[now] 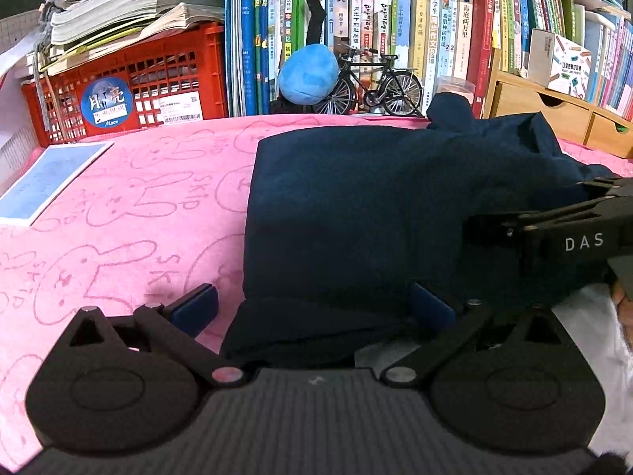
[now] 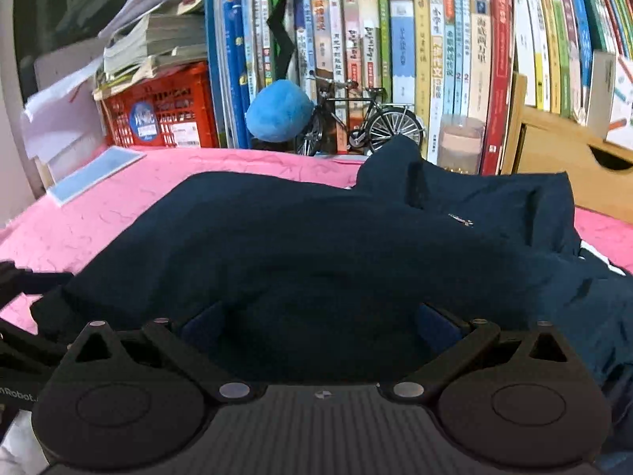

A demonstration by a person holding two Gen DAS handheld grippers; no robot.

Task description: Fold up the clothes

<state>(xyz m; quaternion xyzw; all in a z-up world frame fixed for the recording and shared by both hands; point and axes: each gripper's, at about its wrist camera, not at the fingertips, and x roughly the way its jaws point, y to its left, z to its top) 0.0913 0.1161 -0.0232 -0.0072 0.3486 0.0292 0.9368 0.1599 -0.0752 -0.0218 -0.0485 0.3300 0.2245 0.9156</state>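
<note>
We see the navy garment (image 1: 356, 206) bunched mid-frame on the pink bunny-print cloth (image 1: 118, 206). Left gripper (image 1: 312, 308) is spread wide, straddling the garment's near-left corner at bottom center. Right gripper (image 2: 320, 326) is likewise spread, fabric lying between its fingers.

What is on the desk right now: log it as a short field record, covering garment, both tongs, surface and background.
garment: navy garment, partly folded, bunched toward the right
left tongs: left tongs open, straddling the garment's near left edge
right tongs: right tongs open, over the garment's near middle
surface: pink bunny-print cloth
background: red crate, blue plush ball, model bicycle, books
</note>
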